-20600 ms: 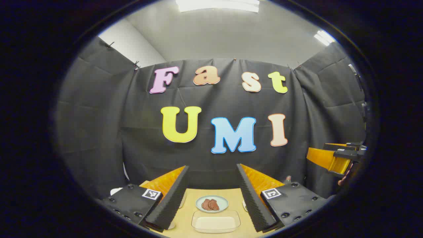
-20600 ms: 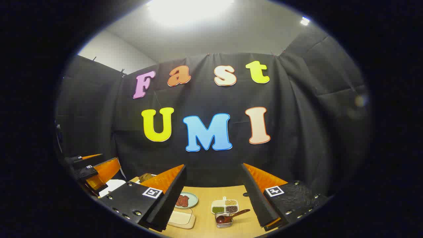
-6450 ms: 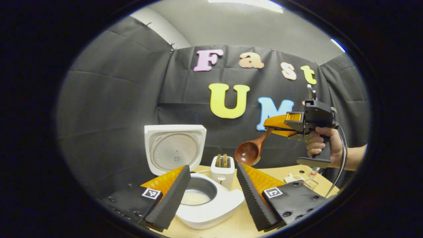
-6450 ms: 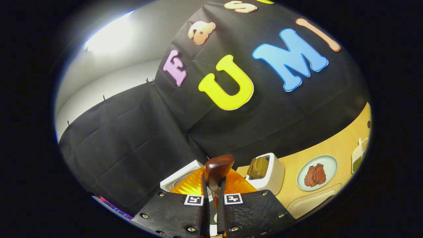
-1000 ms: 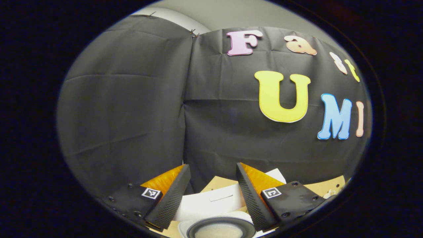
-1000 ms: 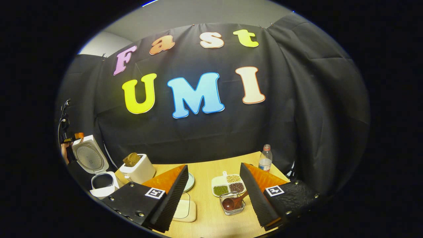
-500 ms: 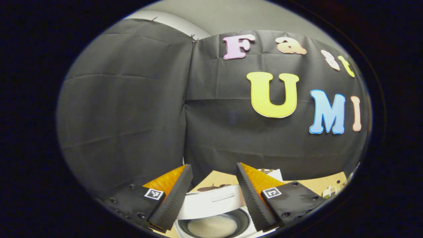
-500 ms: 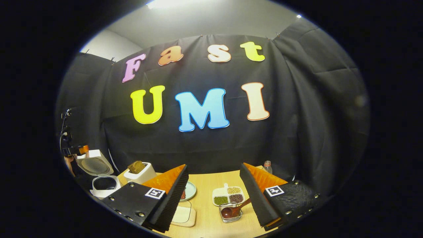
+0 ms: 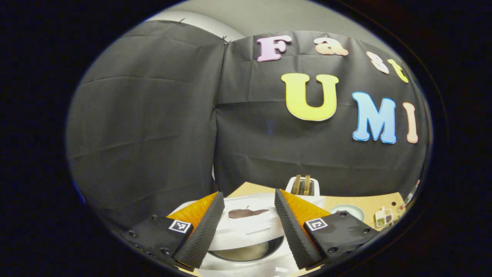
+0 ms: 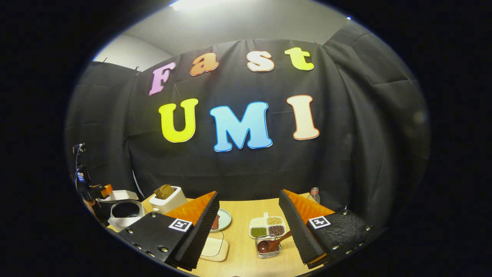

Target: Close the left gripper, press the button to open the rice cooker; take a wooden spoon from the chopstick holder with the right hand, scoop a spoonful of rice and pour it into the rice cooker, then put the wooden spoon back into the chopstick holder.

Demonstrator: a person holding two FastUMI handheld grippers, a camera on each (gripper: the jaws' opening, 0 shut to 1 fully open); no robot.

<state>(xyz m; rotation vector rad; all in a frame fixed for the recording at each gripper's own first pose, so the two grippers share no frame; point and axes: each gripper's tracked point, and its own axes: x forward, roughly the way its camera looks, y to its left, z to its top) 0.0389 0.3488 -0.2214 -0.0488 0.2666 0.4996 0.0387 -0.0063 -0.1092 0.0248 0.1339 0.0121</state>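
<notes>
— Counter (image 10: pixel 246 215) of pale wood, black cloth hung on every side, a grey ceiling with a strip light above. What sits on it?

— At the far left, the white rice cooker (image 10: pixel 123 214), its lid (image 9: pixel 246 215) tilted partway over the pot. Beside it a toaster (image 10: pixel 167 201) with bread in it, then a plate (image 10: pixel 222 220), a divided dish of beans (image 10: pixel 267 227) and a bottle (image 10: pixel 314 195) near the back.

— And the wooden spoon (image 10: pixel 272 244)?

— In the clear chopstick holder (image 10: pixel 268 247), just in front of the beans.

— The tongs?

— Left tongs (image 9: pixel 246 212) gape wide over the lid, grasping nothing. Right tongs (image 10: pixel 249 220) are released too, hanging above the counter.
</notes>
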